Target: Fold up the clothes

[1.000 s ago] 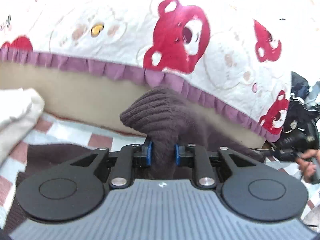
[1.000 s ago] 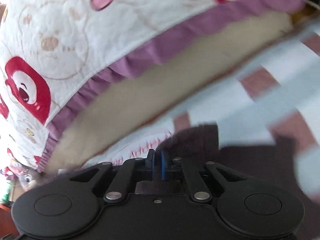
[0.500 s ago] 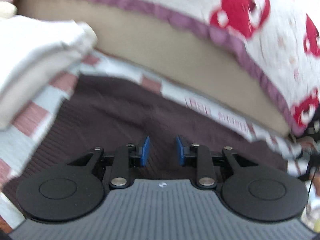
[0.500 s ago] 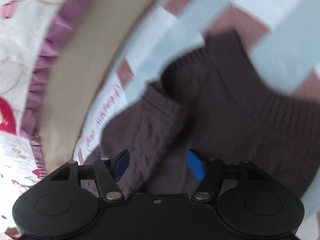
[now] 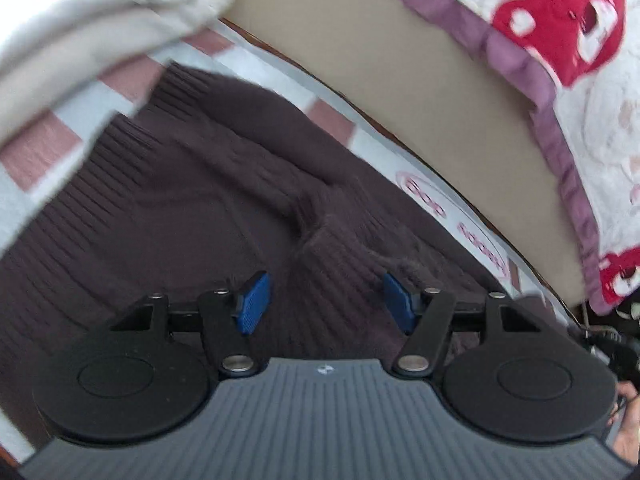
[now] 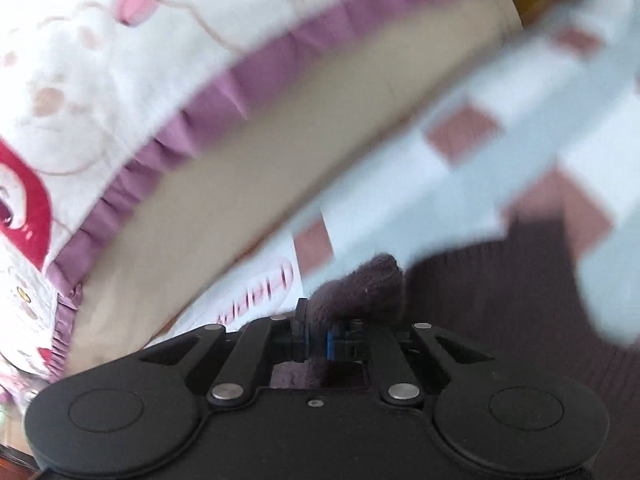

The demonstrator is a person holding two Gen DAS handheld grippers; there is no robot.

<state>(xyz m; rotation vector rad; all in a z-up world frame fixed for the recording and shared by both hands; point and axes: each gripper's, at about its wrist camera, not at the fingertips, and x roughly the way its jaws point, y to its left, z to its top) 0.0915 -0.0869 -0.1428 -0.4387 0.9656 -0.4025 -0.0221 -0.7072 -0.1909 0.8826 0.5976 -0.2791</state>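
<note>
left wrist view: left gripper (image 5: 324, 300) low over the dark brown knitted sweater (image 5: 180, 208), jaws opening, blue pads (image 5: 252, 303) well apart with a ribbed fold of knit lying loose between them, not pressed by either. sweater spread on the pink-and-white checked sheet (image 5: 36, 152), just below the beige edge of a mattress (image 5: 400, 80) under a bear-print quilt (image 5: 560, 20) with a purple frill. pale folded cloth (image 5: 80, 12) at upper left, beside the sweater. part of a person's hand (image 5: 628, 432) at the lower right edge.

right wrist view: right gripper (image 6: 316, 336) nearly closed, jaws closing on a bunched bit of the same sweater (image 6: 360, 284), knit squeezed between the pads and bulging out ahead of them. rest of the garment dark at lower right, on the checked sheet. much blur here, so cannot tell which part of the sweater is pinched.

for doing this step well, probably: finish letting go on the left only once the fold lies flat, then lift clear without dragging fibres. keep the right pinch firm, since thick loose knit slips and stretches. carry the held part across low and level, lay it square on the body, smooth ridges before the next fold, keep off the pale cloth.
</note>
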